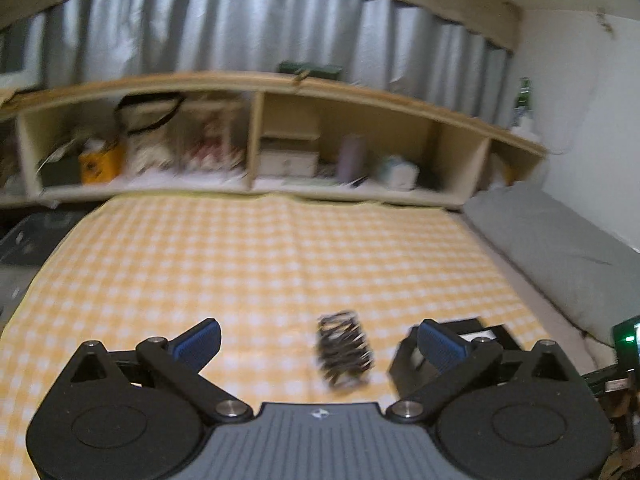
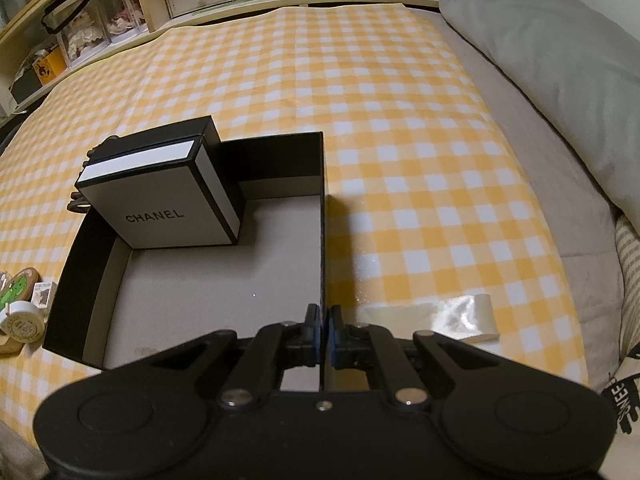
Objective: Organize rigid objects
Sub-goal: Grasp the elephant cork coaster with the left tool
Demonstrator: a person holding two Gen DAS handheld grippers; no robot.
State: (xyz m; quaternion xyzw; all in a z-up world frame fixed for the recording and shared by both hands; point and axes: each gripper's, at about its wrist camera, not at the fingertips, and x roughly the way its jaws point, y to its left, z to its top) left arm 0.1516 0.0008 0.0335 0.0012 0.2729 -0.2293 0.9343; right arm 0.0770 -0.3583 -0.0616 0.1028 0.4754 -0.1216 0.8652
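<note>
- One yellow-and-white checked cloth covers the bed, with one grey pillow along its right edge.
- One open black tray box lies on the cloth, pale inside.
- One white Chanel box stands upright in the tray's far left corner.
- The right gripper is clenched on the tray's near right wall (a finger on each side).
- The left gripper is released, fingers spread wide and holding nothing.
- One dark hair claw clip, blurred, lies on the cloth between those fingers.
- One glossy white strip lies right of the tray.
</note>
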